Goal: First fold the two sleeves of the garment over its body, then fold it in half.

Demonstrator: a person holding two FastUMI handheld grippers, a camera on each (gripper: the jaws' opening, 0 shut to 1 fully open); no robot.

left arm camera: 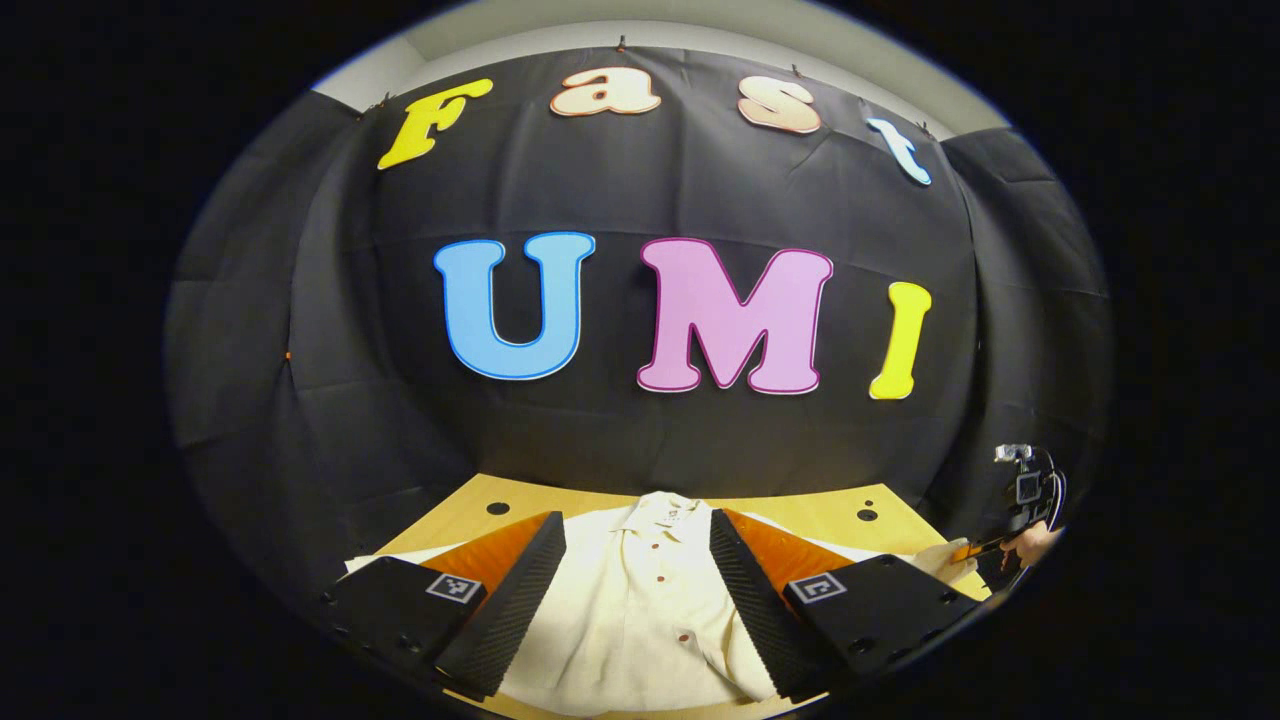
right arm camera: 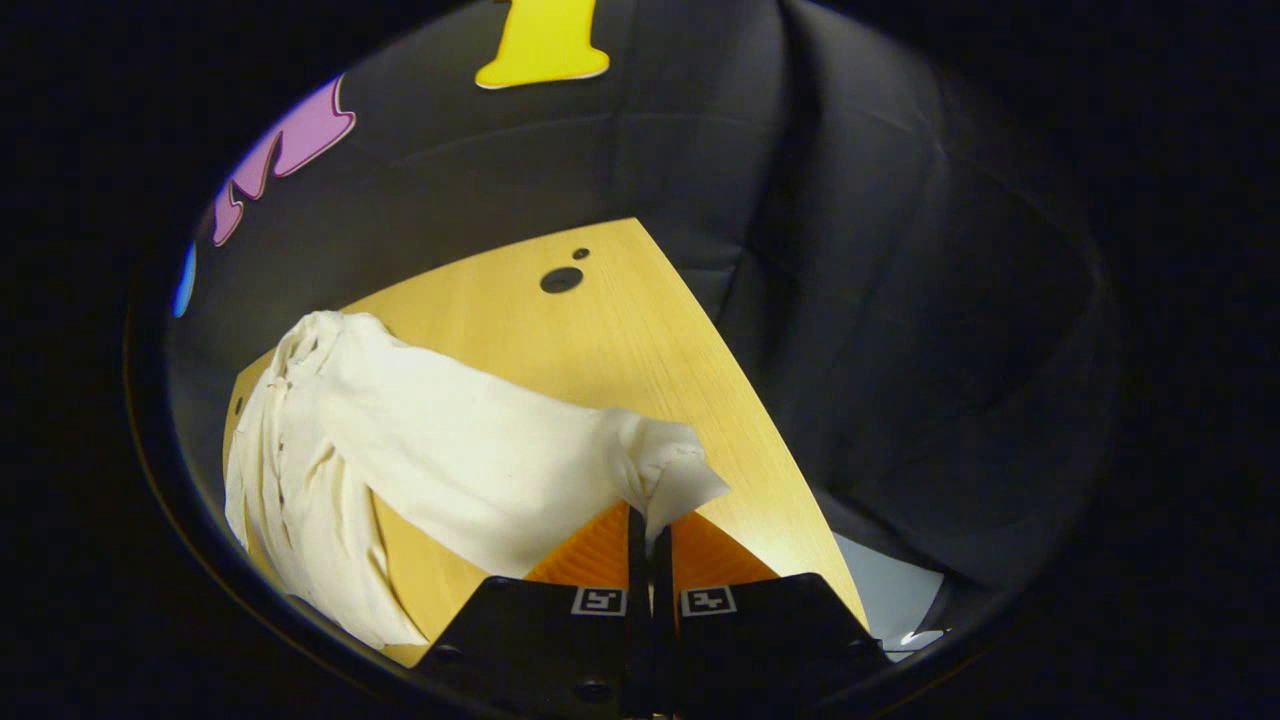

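Observation:
A cream button-up shirt [left arm camera: 640, 600] lies flat on the wooden table [left arm camera: 800, 512], collar toward the wall. My left gripper [left arm camera: 638, 545] hovers open above the shirt's body, one finger on each side of the button line. In the right gripper view, my right gripper [right arm camera: 648, 522] is shut on the cuff end of a sleeve [right arm camera: 480, 450], which stretches from the shirt's body [right arm camera: 290, 470] to the fingers, lifted a little off the table [right arm camera: 600, 330]. The left gripper view shows the right gripper [left arm camera: 985, 545] far right, held by a hand [left arm camera: 1035, 540], pinching that sleeve.
The table has round holes [right arm camera: 561, 280] near its far corners. Its right edge [right arm camera: 760, 420] runs close beside my right gripper, with black cloth wall beyond. Bare wood lies between the sleeve and the far edge.

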